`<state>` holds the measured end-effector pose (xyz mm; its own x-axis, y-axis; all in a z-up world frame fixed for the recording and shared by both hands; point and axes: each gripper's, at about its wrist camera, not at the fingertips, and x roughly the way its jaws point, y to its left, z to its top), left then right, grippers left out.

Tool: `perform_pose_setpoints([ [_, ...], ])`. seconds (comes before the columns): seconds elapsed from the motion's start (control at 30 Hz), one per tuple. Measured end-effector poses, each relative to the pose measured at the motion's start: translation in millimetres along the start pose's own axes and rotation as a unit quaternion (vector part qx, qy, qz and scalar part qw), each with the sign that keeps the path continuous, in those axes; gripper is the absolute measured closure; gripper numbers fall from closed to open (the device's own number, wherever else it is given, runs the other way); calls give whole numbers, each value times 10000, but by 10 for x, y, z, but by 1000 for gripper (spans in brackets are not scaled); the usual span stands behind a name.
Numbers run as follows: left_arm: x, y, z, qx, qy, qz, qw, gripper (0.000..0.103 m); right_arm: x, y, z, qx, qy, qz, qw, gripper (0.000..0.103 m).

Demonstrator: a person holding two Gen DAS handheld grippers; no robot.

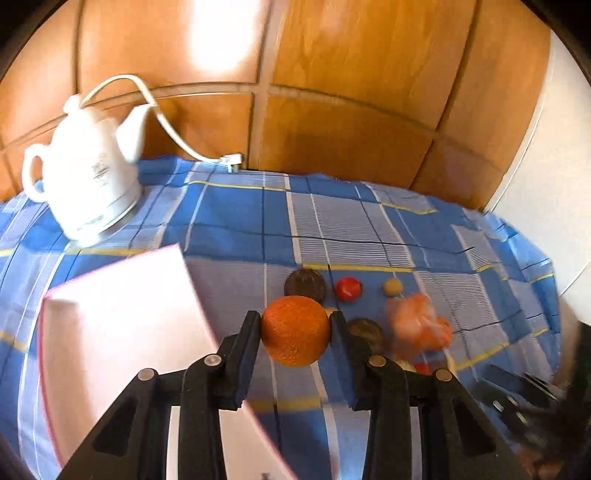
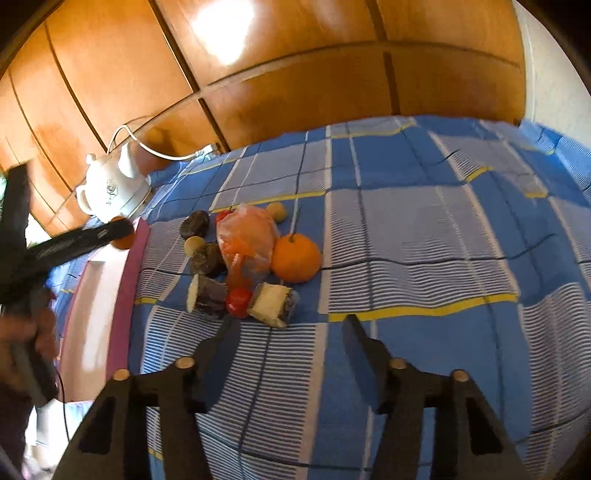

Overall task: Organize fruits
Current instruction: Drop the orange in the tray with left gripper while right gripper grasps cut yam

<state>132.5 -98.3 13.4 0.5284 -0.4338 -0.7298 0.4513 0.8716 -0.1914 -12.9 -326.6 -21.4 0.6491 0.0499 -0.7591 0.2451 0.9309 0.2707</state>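
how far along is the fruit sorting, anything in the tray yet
Early. The pink tray looks empty where visible. In hand: the left gripper is shut on an orange, beside the tray. The right gripper holds nothing between its fingers. Left on the cloth: a second orange, two red fruits, small tan ones, dark cut pieces and an orange bag.

Bright window glare on wooden doors [image 1: 229, 33], motion blur, fisheye-curved edges
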Motion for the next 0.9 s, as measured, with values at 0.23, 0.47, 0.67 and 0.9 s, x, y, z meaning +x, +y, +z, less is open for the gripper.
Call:
perform_pose_setpoints([
  [0.23, -561, 321, -526, -546, -340, 279, 9975, 65, 240, 164, 129, -186, 107, -73, 9997, 63],
  [0.47, -716, 717, -834, -984, -320, 772, 9916, 65, 451, 191, 105, -347, 358, -117, 9987, 65],
  [0.67, -683, 925, -737, -1092, -347, 1182, 9864, 65, 347, 215, 27, -484, 351, -286, 9978, 68],
  [0.9, -397, 1226, -515, -1339, -166, 1599, 9779, 64, 295, 236, -72, -721, 345, -356, 9962, 69],
])
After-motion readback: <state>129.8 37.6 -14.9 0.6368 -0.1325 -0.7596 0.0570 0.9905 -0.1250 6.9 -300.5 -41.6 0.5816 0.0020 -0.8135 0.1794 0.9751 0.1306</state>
